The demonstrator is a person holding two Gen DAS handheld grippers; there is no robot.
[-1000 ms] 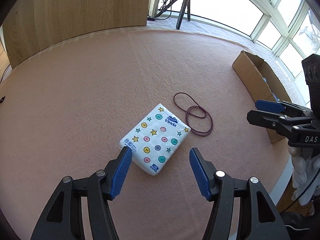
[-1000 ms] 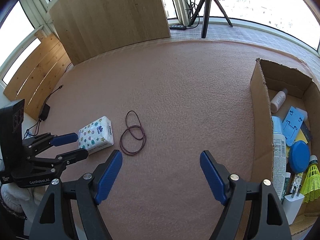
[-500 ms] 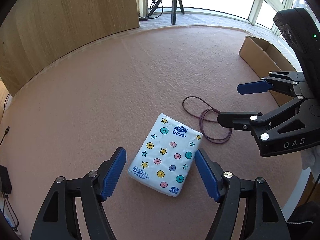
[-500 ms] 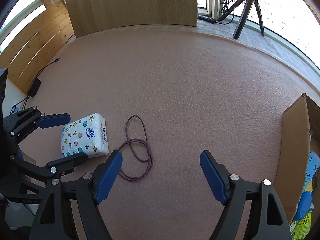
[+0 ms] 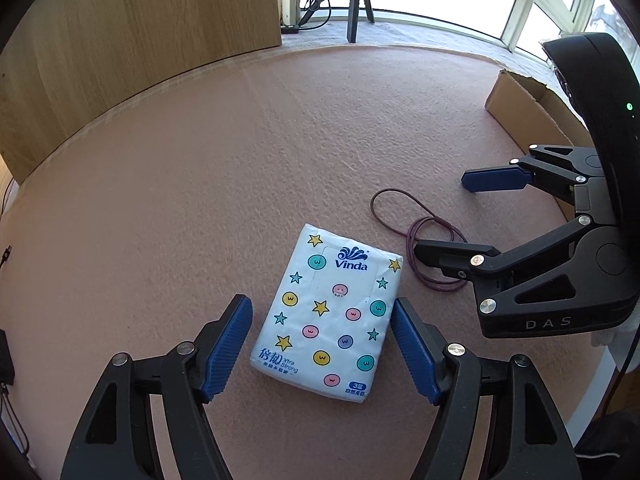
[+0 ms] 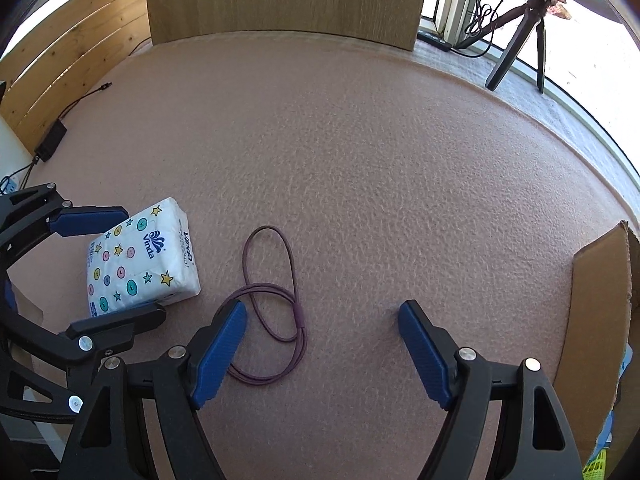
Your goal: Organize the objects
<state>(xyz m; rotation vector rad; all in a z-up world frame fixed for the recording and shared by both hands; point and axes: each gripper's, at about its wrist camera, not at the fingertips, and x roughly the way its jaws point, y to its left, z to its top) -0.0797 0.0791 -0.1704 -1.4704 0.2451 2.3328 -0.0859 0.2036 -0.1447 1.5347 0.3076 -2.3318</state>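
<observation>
Left-wrist view showed your left claw (image 5: pixel 320 346) gaping, empty, straddling the white star-printed tissue pack (image 5: pixel 330 320). You needed to lower squarely, then squeeze its long sides gently; your right claw (image 6: pixel 322 346) hung open and empty over the purple cord loop (image 6: pixel 272 304).

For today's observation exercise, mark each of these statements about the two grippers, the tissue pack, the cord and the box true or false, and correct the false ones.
1. The left gripper is open, straddling the Vinda tissue pack. True.
2. The right gripper grips the purple cord loop. False: it is open above it.
3. The tissue pack lies inside the cardboard box. False: it lies on the pink carpet.
4. A tripod stands by the window. True.
</observation>
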